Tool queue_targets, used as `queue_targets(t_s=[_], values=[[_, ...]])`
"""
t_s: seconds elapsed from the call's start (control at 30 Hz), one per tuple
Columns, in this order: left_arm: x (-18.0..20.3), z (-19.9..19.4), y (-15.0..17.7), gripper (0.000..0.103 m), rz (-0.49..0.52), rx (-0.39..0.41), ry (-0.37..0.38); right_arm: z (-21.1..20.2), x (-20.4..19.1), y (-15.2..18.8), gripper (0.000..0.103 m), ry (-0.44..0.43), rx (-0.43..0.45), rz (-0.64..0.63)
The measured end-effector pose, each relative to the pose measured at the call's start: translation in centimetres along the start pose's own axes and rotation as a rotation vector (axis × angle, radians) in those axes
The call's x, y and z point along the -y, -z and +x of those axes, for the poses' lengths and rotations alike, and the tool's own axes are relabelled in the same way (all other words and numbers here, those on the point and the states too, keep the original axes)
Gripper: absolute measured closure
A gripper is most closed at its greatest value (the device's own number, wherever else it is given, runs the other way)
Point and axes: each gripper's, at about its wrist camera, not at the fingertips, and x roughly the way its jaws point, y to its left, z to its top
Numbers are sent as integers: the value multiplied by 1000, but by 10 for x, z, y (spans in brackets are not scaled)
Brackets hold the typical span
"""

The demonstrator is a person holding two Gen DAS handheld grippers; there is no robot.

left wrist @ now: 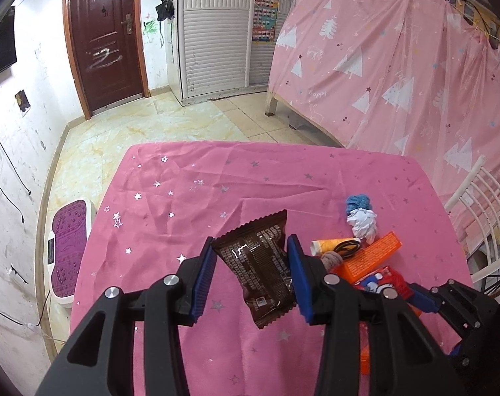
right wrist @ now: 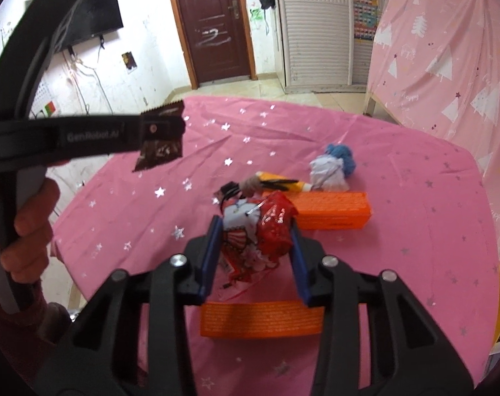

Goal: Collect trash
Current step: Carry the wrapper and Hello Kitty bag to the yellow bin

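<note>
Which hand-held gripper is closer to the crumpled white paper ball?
Right. The right hand-held gripper, around a red wrapper, sits near the white paper ball. The left hand-held gripper is raised further off, holding the brown wrapper.

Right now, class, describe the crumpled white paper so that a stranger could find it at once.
Start at the pink star-print tablecloth and find the litter pile near its middle. Behind the long orange box, the crumpled white paper rests against a blue knitted ball. It is the pile's only white, wadded piece.
</note>
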Motion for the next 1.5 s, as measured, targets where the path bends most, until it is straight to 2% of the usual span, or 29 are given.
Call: queue_targets(t_s=[0.2,0.57,1.03,1.5], values=[[19,-7,-4,66,30,14,12,-18,22,-4,66,22,46,41],[74,-8,-13,66,104,23,30,-52,69,10,66,72,111,127],[174,-1,-12,66,214,15,100,-86,134,28,66,148,174,213],[296,4,-6,66,341,9,202,-126,234,71,66,304,215,370]])
